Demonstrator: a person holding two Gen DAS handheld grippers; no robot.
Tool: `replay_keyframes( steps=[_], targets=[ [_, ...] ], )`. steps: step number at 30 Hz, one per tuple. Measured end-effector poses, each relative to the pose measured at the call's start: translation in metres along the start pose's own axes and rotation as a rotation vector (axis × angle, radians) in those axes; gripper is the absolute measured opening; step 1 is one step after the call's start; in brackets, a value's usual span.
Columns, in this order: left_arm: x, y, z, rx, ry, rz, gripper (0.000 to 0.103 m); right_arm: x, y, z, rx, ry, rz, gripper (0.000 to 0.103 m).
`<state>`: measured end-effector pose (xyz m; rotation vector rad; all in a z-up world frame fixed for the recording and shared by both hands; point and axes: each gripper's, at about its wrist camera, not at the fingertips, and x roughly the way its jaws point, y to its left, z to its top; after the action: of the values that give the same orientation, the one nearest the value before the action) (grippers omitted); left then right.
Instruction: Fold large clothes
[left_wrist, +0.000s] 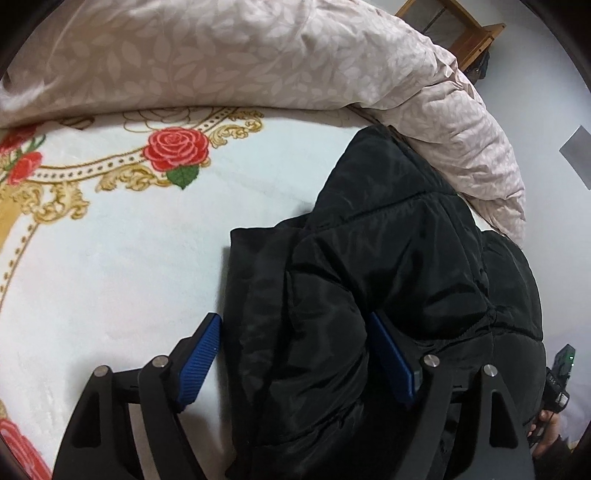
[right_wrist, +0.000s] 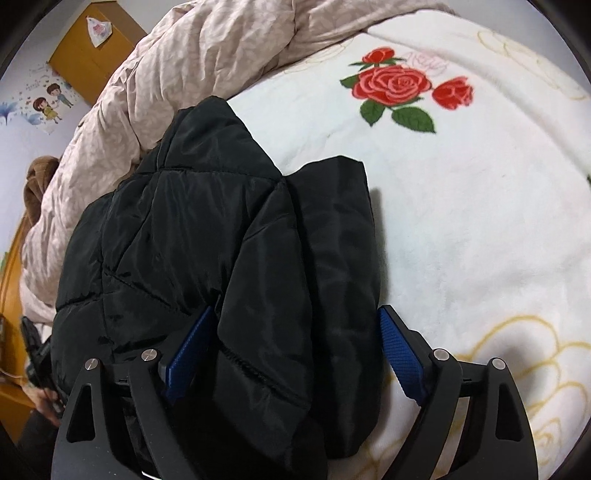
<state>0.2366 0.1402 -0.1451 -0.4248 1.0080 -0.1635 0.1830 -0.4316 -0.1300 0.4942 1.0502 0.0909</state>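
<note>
A black quilted puffer jacket lies bunched on a white blanket with red roses. My left gripper is open, its blue pads straddling a thick fold of the jacket's edge. The left pad is over the blanket, the right pad on the jacket. In the right wrist view the same jacket fills the lower left. My right gripper is open too, its pads either side of a folded jacket edge, the right pad beside the blanket.
A crumpled pink leaf-patterned duvet is heaped along the far side of the bed, touching the jacket; it also shows in the right wrist view. Wooden furniture stands by the wall behind.
</note>
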Motion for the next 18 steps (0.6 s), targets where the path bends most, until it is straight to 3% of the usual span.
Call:
replay_keyframes(
  steps=[7,8,10,15,18],
  targets=[
    [0.018,-0.002,0.01,-0.002,0.02,-0.038,0.089,0.018,-0.004,0.014,-0.005,0.05,0.06,0.088],
    [0.018,-0.002,0.009,-0.005,0.02,-0.043,0.089,0.018,-0.003,0.014,-0.008,0.053,0.062,0.085],
    [0.016,-0.002,0.007,-0.008,0.025,-0.054,0.087,0.013,0.0,0.011,-0.003,0.05,0.101,0.066],
    [0.023,-0.005,0.007,-0.008,0.051,-0.085,0.086,0.017,0.005,0.011,-0.019,0.061,0.103,0.059],
    [0.026,-0.016,0.01,0.027,0.054,-0.074,0.073,0.024,0.009,0.018,-0.019,0.072,0.102,0.053]
  ],
)
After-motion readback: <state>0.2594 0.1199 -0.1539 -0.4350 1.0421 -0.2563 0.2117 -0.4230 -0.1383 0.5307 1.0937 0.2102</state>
